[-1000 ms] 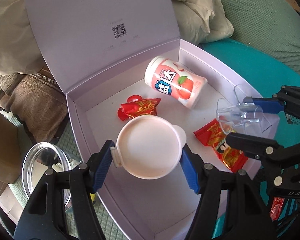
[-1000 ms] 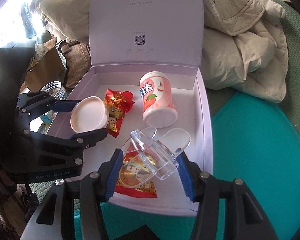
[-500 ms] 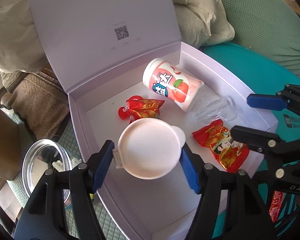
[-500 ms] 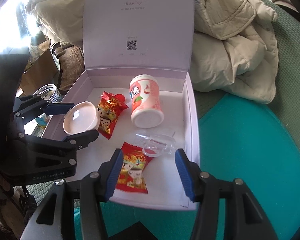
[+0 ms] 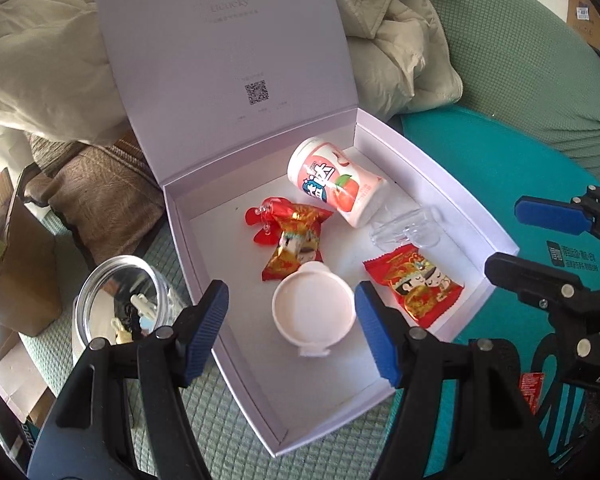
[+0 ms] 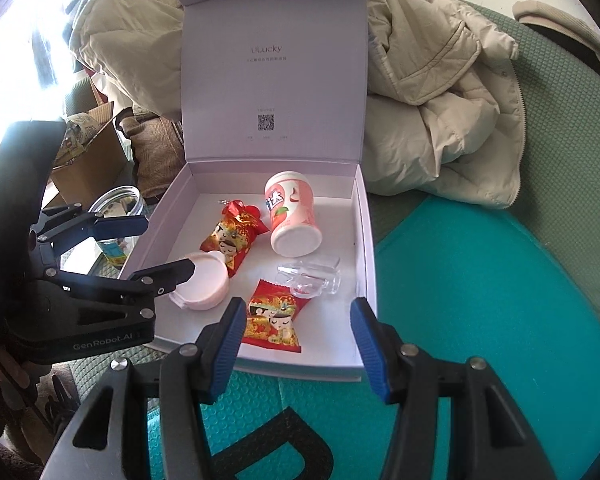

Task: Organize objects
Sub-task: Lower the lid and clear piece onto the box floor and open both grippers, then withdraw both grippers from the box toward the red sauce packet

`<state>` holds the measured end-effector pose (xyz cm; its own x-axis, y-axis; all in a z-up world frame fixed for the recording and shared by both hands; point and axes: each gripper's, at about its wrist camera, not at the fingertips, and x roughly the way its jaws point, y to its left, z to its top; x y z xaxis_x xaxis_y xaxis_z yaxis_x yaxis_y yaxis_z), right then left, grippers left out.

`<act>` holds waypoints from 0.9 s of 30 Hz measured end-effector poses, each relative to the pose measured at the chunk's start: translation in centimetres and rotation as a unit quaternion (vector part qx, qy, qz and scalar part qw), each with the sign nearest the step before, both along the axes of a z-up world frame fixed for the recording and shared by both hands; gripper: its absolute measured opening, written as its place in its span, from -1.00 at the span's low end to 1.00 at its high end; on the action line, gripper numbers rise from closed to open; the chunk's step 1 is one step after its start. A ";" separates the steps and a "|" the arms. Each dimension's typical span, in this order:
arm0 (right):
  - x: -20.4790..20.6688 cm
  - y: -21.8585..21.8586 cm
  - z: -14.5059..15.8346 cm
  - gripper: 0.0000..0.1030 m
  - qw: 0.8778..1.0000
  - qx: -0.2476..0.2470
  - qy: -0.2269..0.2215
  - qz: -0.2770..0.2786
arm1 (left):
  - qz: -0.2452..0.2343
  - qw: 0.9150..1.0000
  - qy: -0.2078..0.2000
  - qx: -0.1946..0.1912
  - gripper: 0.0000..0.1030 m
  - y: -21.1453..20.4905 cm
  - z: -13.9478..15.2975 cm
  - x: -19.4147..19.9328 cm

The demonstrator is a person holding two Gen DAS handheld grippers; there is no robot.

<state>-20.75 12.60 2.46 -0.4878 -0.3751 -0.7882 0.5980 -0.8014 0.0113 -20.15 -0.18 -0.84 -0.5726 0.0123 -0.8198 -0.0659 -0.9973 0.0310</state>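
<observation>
Things for the task sit inside the lilac gift box [image 5: 440, 168], which lies open with its lid [image 6: 274, 60] standing up at the back. The left gripper [image 5: 288, 326] hangs over the near left part of the box with its blue jaws apart and nothing pinched. The pink round lid [image 5: 314, 312] lies flat on the box floor below and between those jaws, but the pads do not touch it. The right gripper [image 6: 298, 340] hangs over the near edge of the box, jaws apart too, and it holds nothing.

The clear plastic case [image 6: 310, 276] lies on its side just ahead of the right jaws, a little toward the right wall. Its long way runs left to right, across the line the jaws point along. The right hand is nearer to it; the left hand is nearer to the pink lid.

The peach drink bottle [image 5: 334, 182] lies tipped over at the back, with its flat end toward the right gripper. One red candy packet [image 5: 296, 236] lies in the middle, just behind the pink lid. Another red candy packet [image 6: 274, 316] lies just in front of the right jaws.

All five things look to be in the box already, so closing the lid may come next. It stands at the far side, well apart from both grippers.
</observation>
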 end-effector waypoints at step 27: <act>7.3 4.9 5.9 0.07 0.997 -0.047 0.054 -0.003 | 0.024 0.998 0.053 -0.003 0.25 2.4 7.0 8.3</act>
